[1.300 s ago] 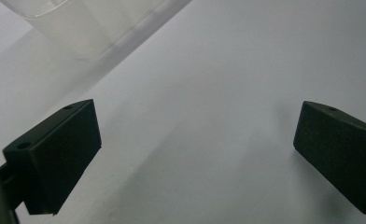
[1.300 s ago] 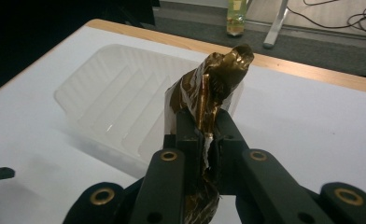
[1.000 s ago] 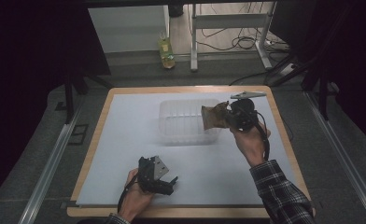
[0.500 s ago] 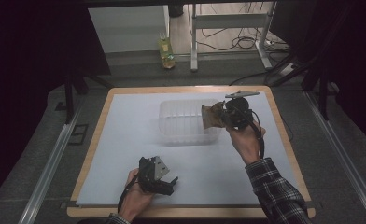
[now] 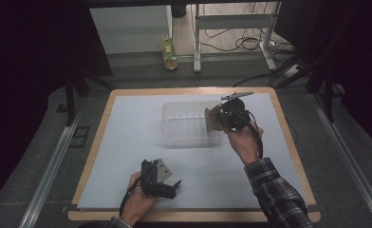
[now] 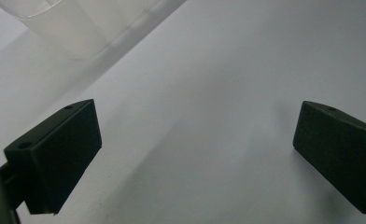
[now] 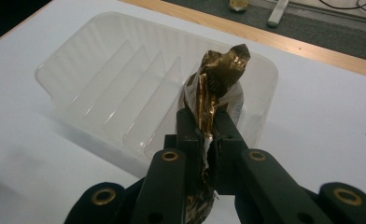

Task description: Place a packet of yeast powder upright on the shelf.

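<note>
At the near edge of the tabletop (image 5: 127,142), left of its middle, the person's left hand (image 5: 137,202) holds the left gripper (image 5: 158,178) low over the white surface. In the left gripper view its two black fingers (image 6: 55,158) stand spread wide, with bare white tabletop between them and a corner of the clear tray at the top left.

Farther in, toward the right edge, the right hand (image 5: 243,140) comes out of a plaid sleeve (image 5: 274,194) and holds the right gripper (image 5: 231,114) raised at the right end of the clear plastic tray (image 5: 184,123). Its fingers (image 7: 188,128) are pressed together on a crumpled gold-brown wrapper (image 7: 214,81), which stands up from between them above the tray's right end. The tray is ribbed inside and lies in the far half of the tabletop, a little right of the middle.

Beyond the far edge, on the floor, stands a bottle of yellowish liquid (image 5: 169,50), with metal frame legs (image 5: 196,38) and loose cables (image 5: 241,42) behind it.
</note>
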